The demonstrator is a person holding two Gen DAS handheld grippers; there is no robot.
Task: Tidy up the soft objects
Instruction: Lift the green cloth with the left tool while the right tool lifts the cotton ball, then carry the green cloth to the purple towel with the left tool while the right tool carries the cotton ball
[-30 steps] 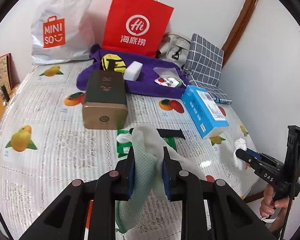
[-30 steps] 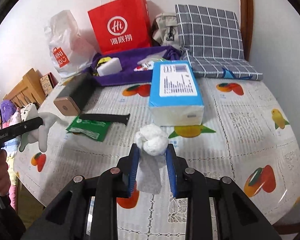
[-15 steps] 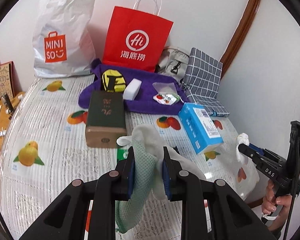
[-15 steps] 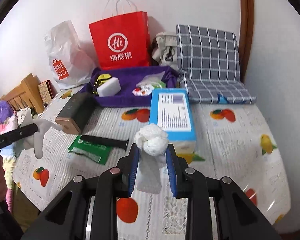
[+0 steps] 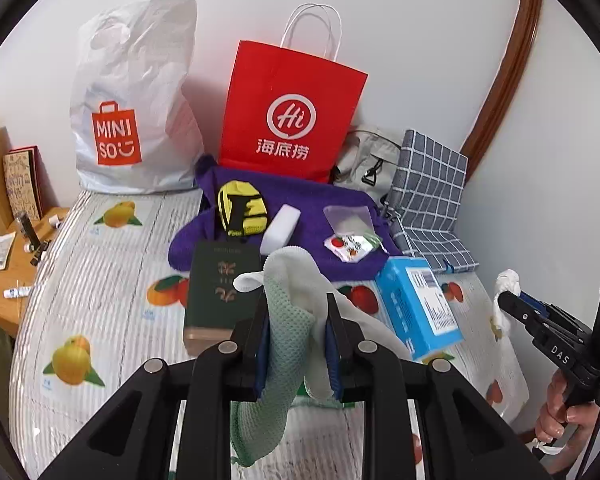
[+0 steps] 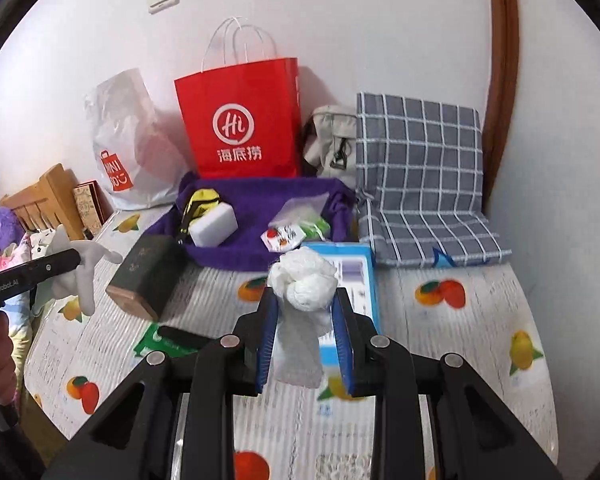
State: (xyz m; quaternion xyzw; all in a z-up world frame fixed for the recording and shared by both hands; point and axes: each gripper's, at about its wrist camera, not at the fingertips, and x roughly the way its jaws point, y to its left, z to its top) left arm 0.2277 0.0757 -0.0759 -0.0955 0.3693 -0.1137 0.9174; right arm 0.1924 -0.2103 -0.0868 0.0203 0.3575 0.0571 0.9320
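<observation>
Carry step: left gripper (image 5: 296, 344) clamps green mesh cloth (image 5: 288, 320); right gripper (image 6: 305, 340) clamps white knotted cloth (image 6: 305, 280). Next, probably: deposit both on purple towel (image 6: 256, 236), behind blue box (image 6: 354, 276).

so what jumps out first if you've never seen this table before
The red bag standing against the back wall, with the white Miniso bag to its left. In front of it lies a purple cloth holding small items. Up close, the left gripper pinches a green mesh cloth, and the right gripper a white wad.
</observation>
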